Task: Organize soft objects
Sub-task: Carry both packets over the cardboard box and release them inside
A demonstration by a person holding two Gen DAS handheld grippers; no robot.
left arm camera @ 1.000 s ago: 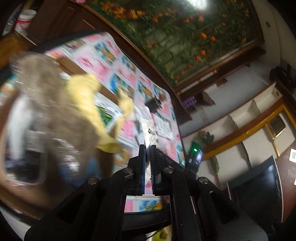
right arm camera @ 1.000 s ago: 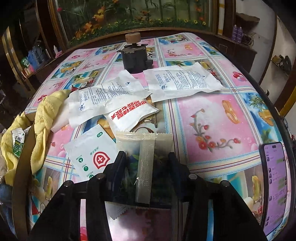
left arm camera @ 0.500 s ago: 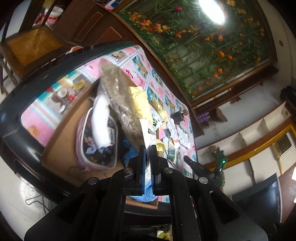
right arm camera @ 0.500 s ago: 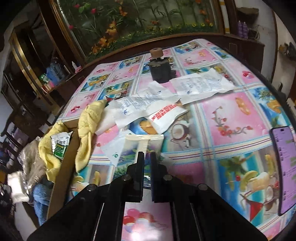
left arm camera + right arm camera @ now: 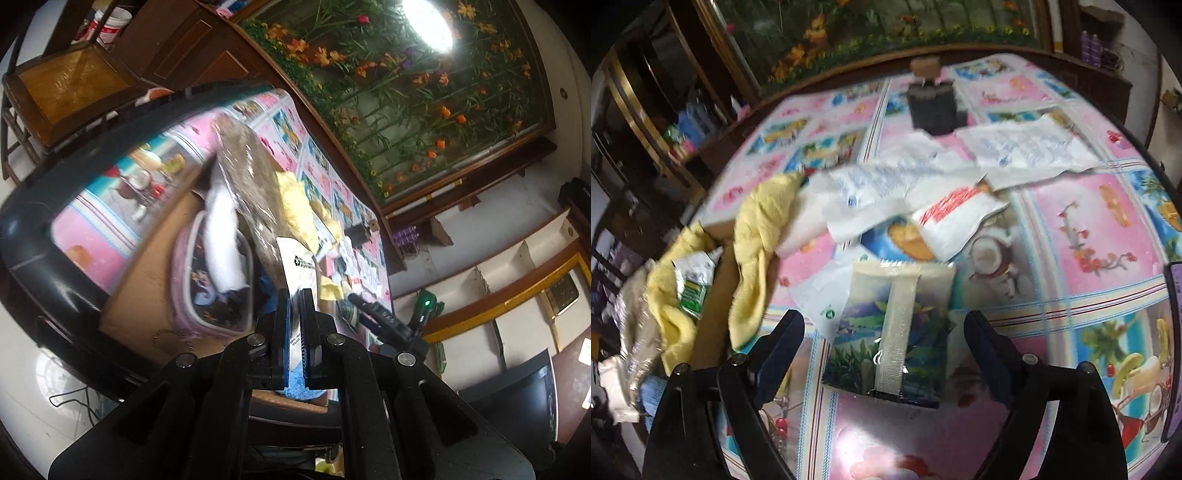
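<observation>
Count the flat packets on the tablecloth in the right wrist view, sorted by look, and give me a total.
White with blue print: 2
White with red print: 1
White with green mark: 1
Clear, centre seam: 1
Total: 5

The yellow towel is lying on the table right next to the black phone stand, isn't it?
No. The right wrist view shows the yellow towel draped over the left edge of the table, far from the black phone stand, which is at the far side; white packets lie between them.
</observation>
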